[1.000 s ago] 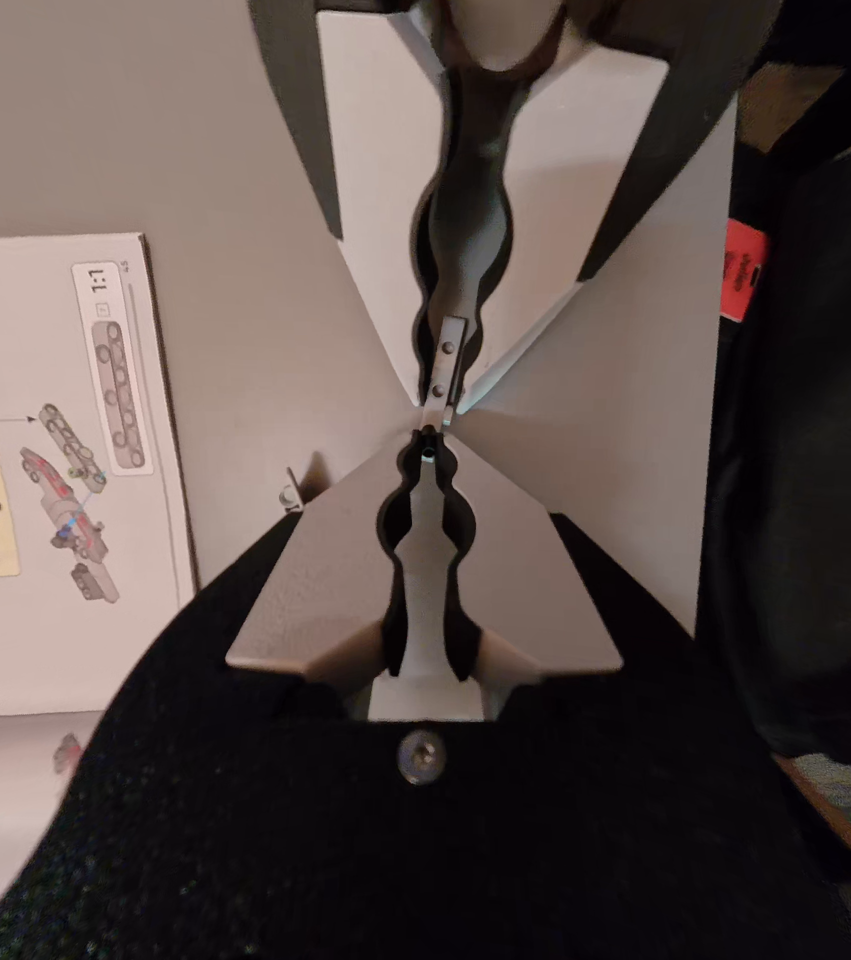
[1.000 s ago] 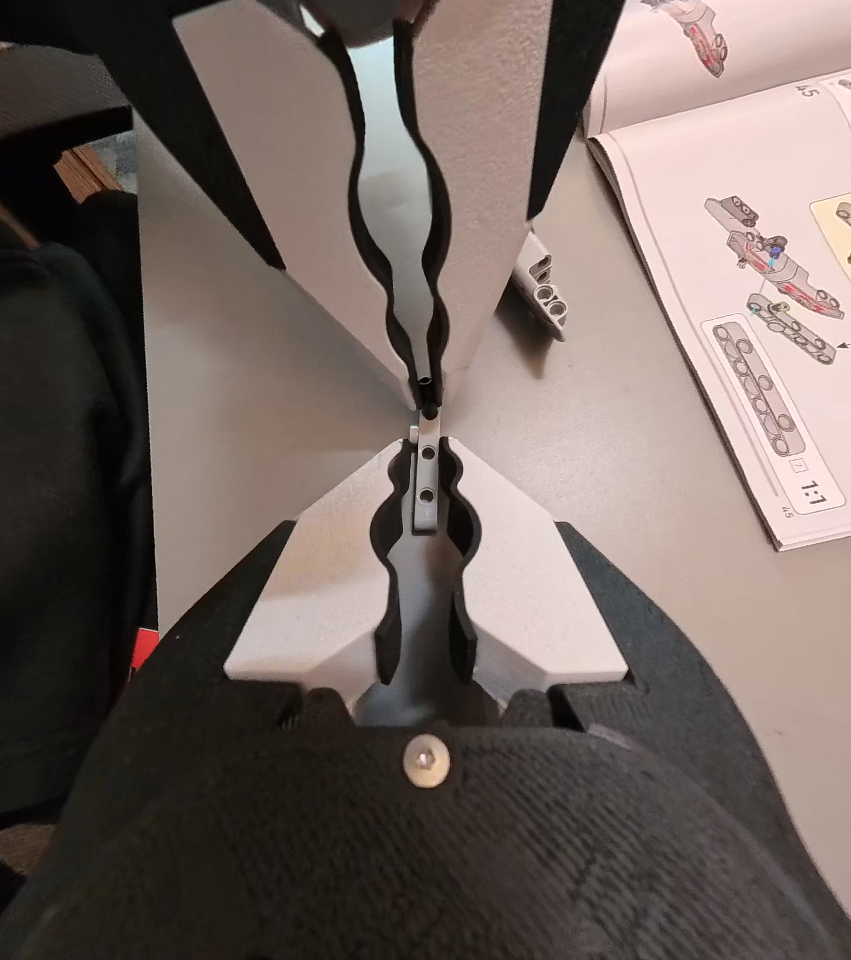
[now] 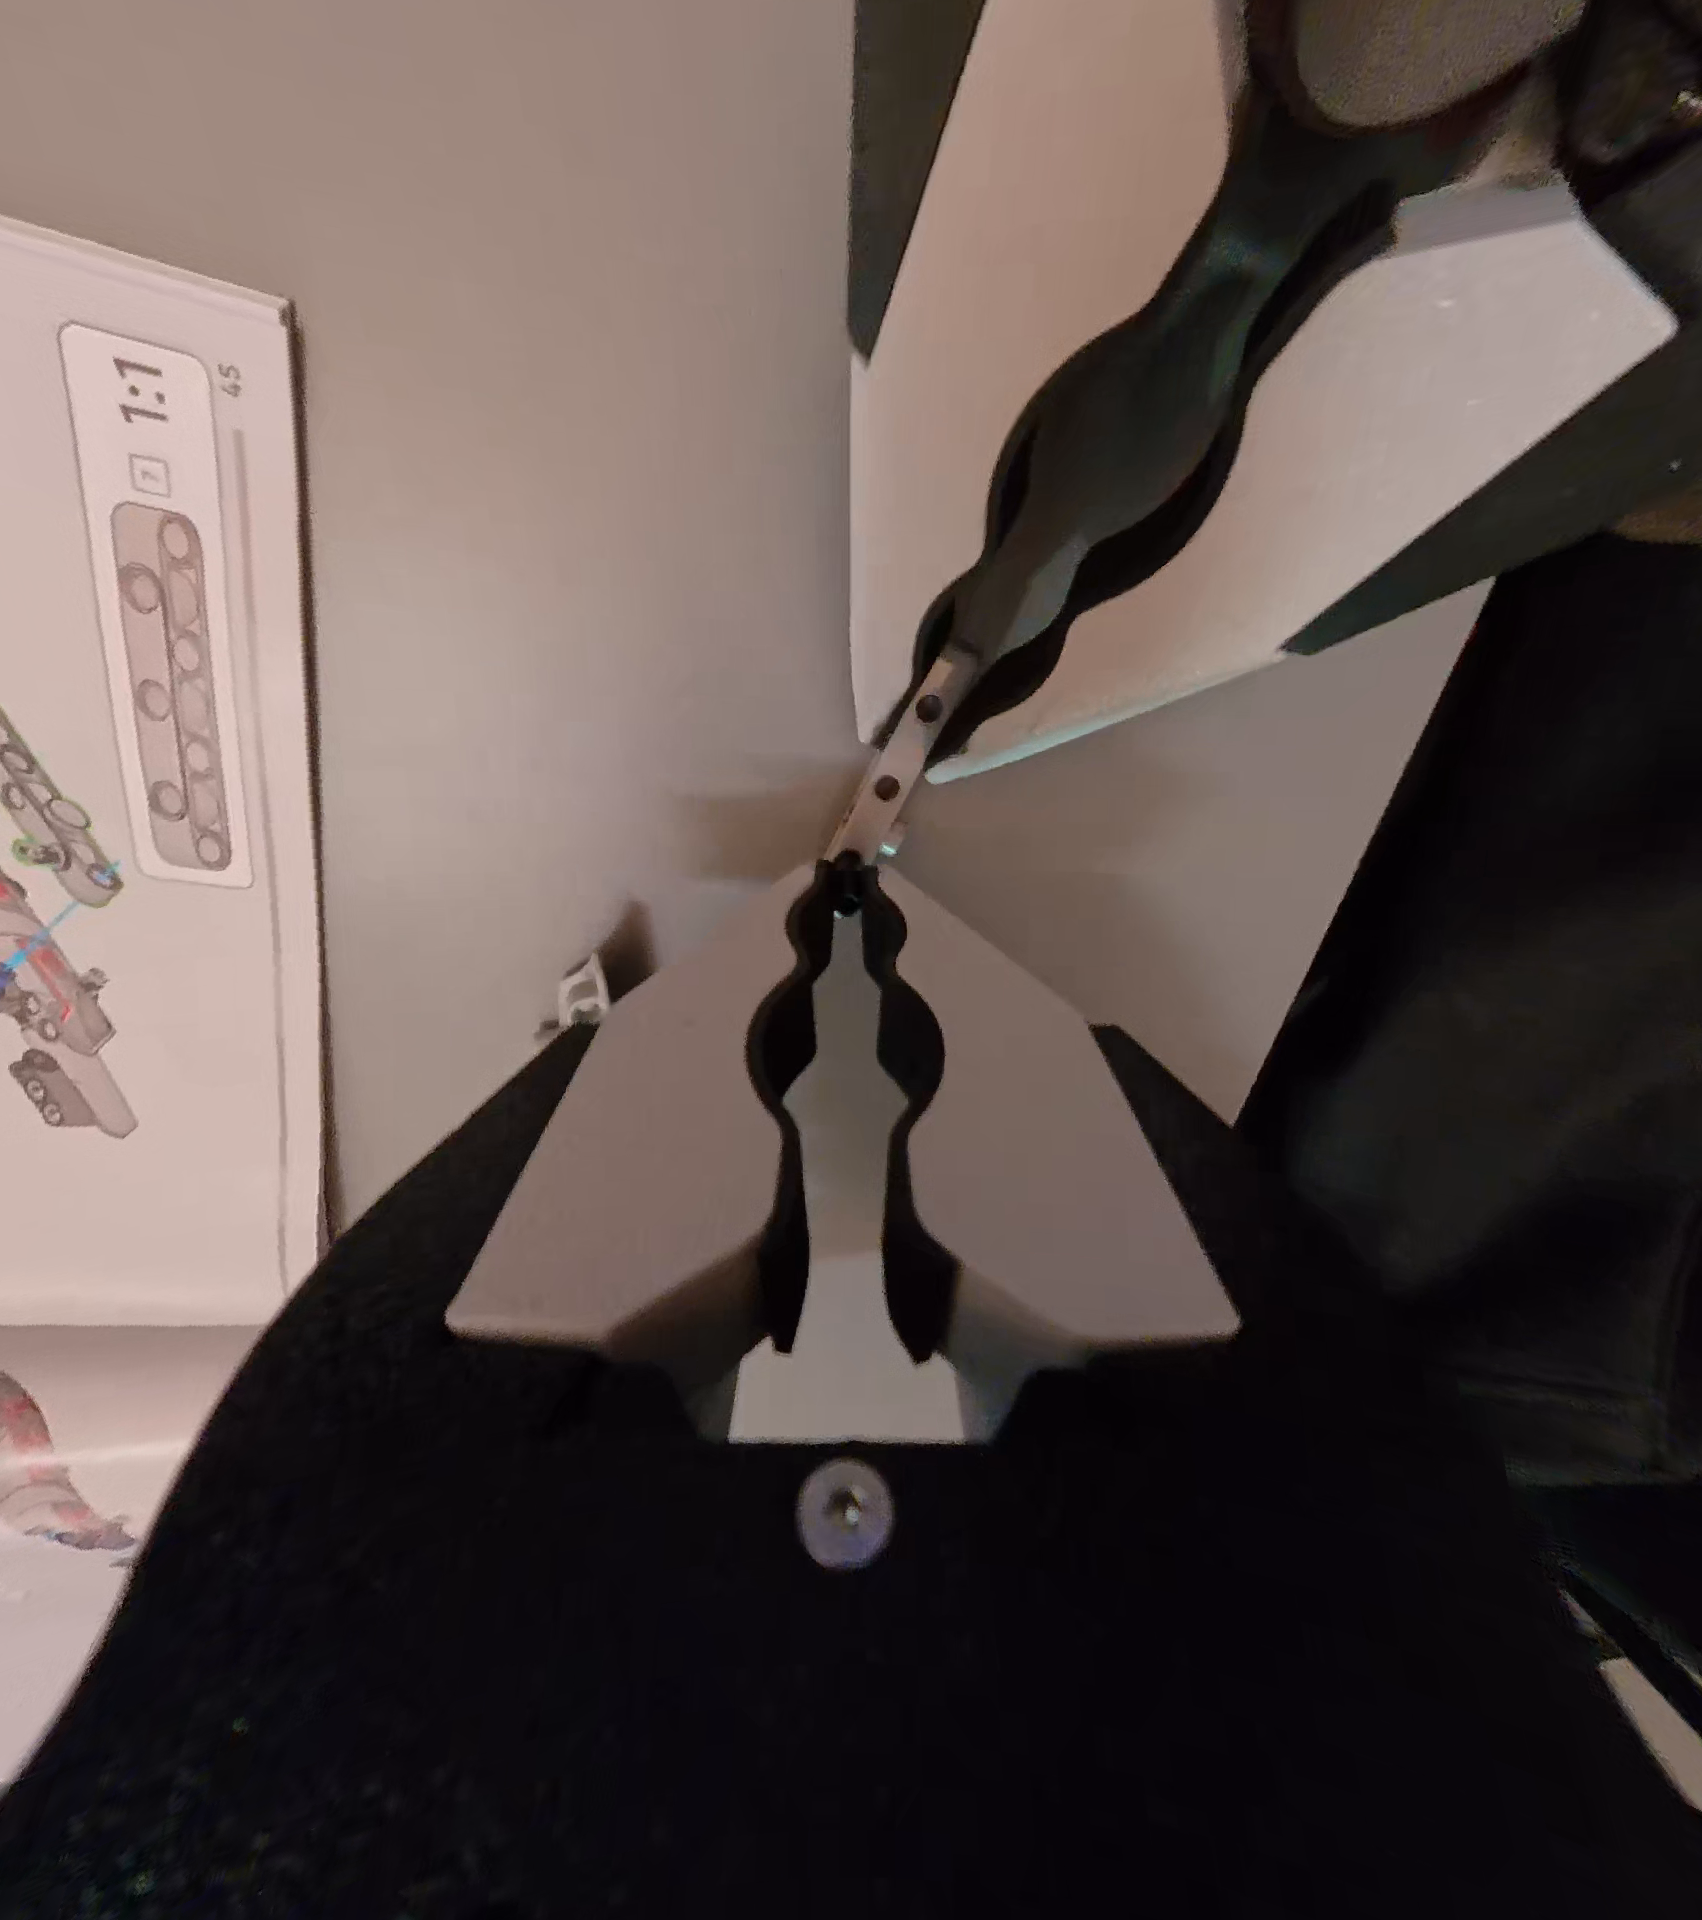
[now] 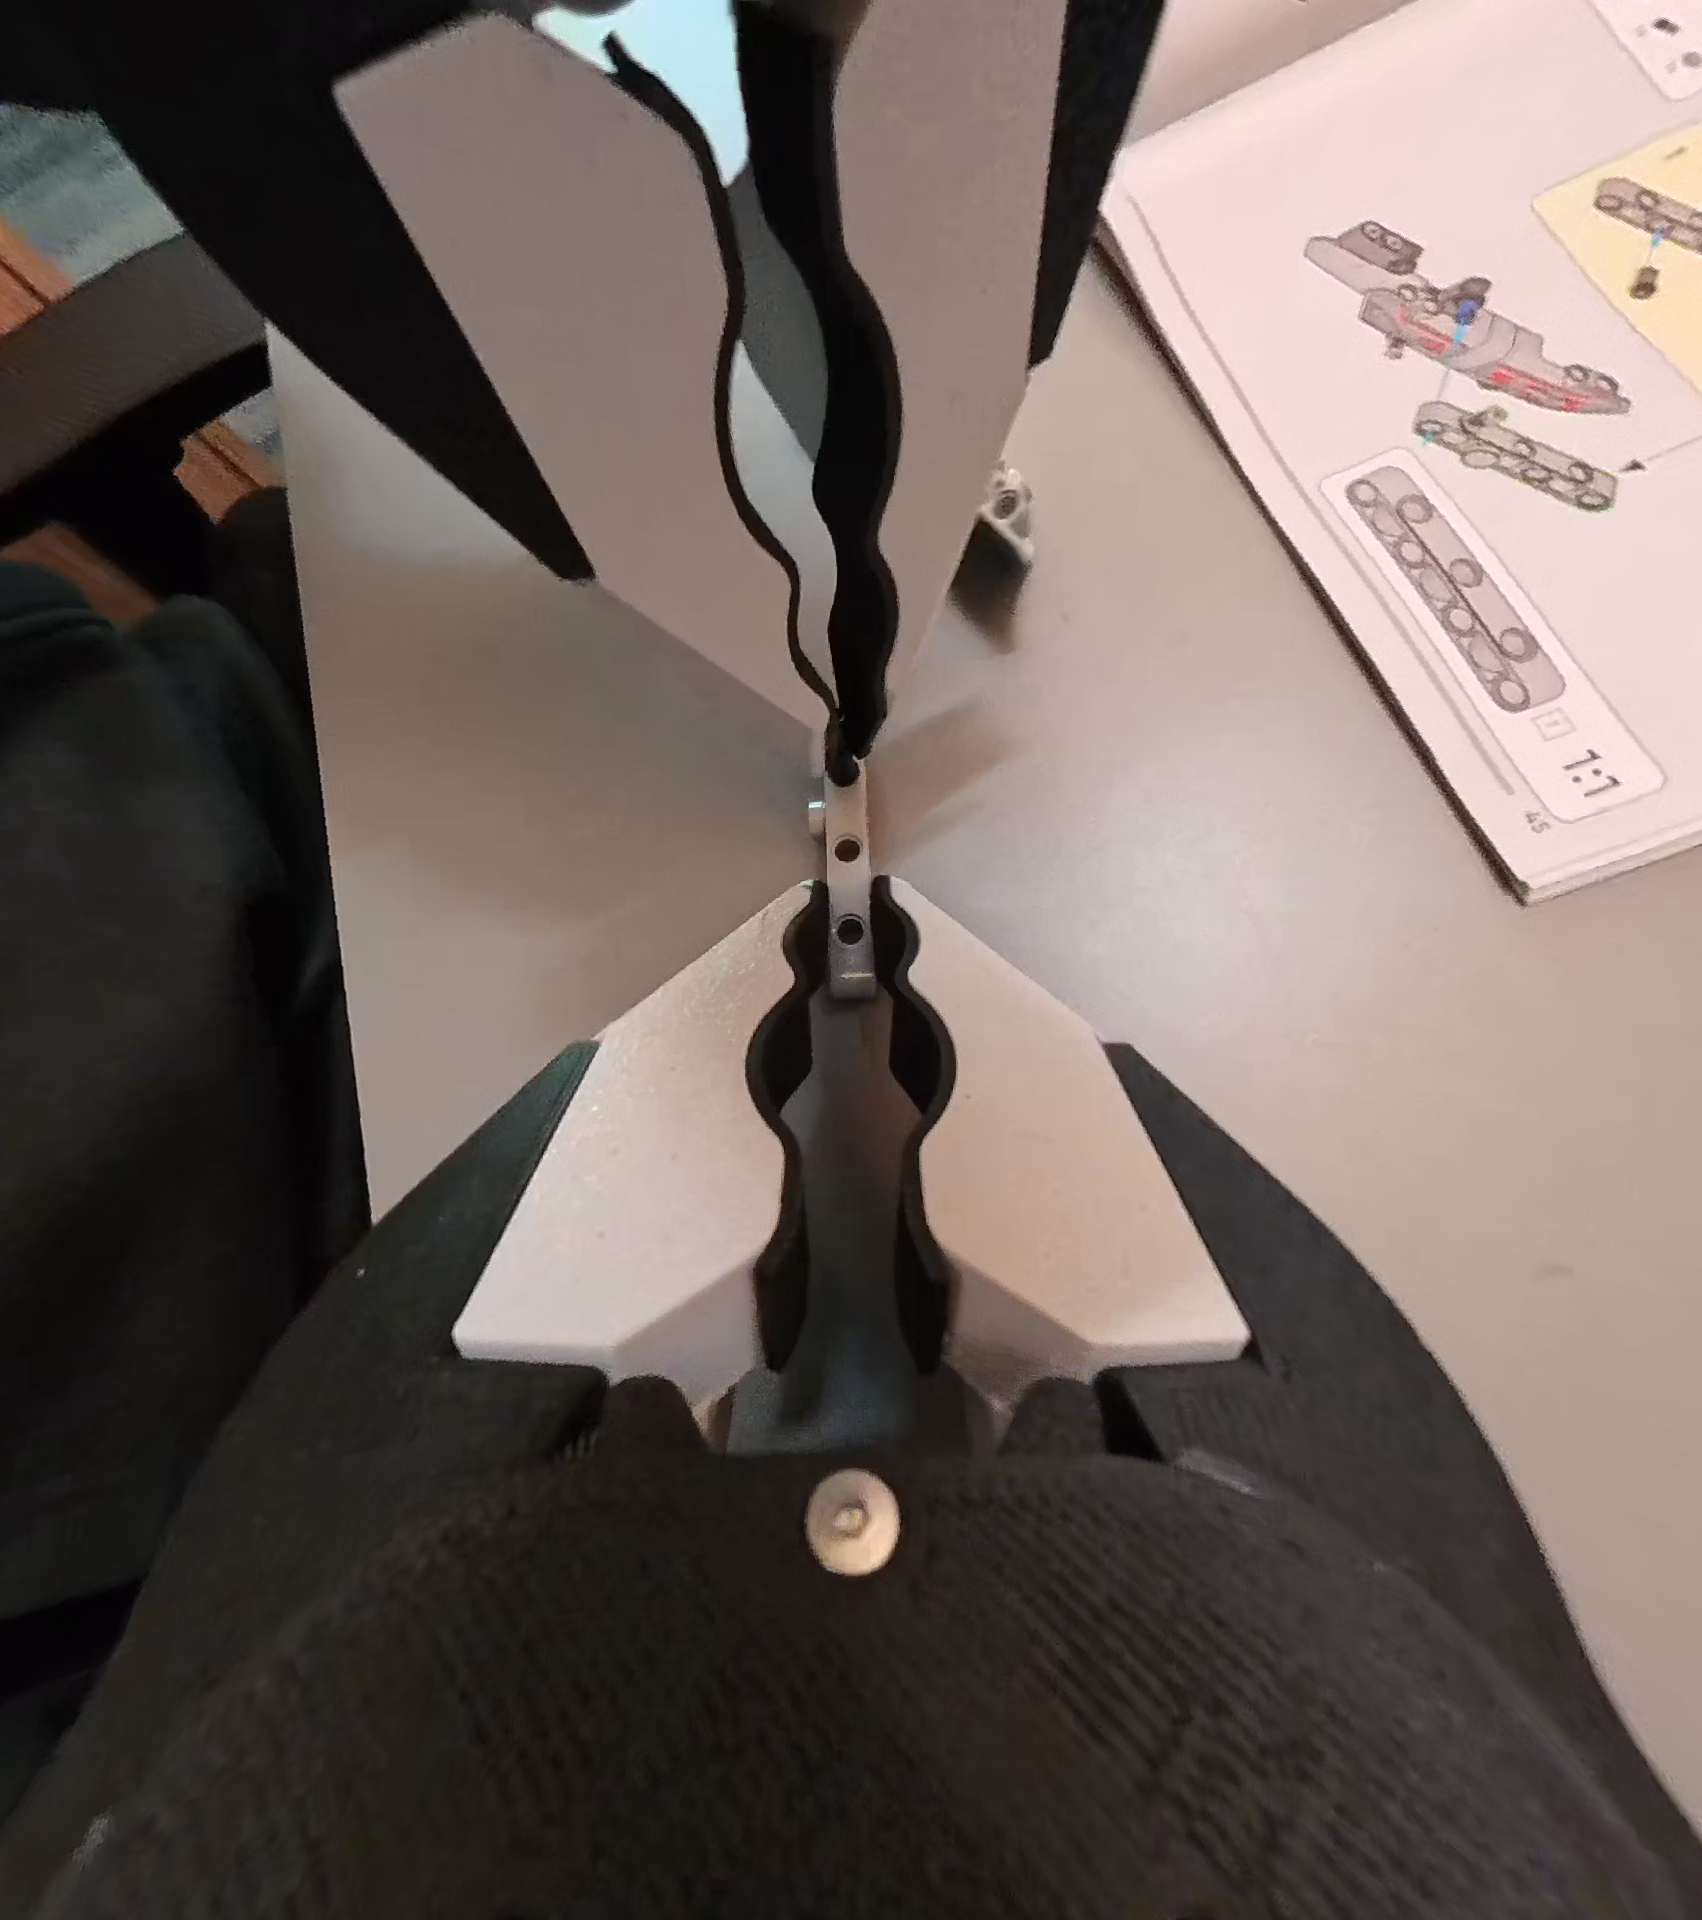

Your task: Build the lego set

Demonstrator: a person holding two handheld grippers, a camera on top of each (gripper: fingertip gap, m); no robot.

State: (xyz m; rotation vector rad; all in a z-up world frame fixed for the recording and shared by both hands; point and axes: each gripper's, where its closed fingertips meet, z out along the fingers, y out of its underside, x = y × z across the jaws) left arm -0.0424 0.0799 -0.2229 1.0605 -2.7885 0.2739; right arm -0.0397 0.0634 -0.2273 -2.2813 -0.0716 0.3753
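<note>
Judging by the open instruction booklet (image 4: 1512,499) on the grey table (image 4: 1190,987), most remains: the right gripper (image 4: 849,914) clamps a thin grey holed beam (image 4: 847,883) mid-air while the left gripper (image 3: 845,896), closed on a small black pin (image 3: 844,868), meets its far end.

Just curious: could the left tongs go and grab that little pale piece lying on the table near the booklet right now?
Probably not yet. The left tongs are shut on a small black pin pressed against the grey beam in the right tongs. The pale piece lies unblocked beside them.
</note>
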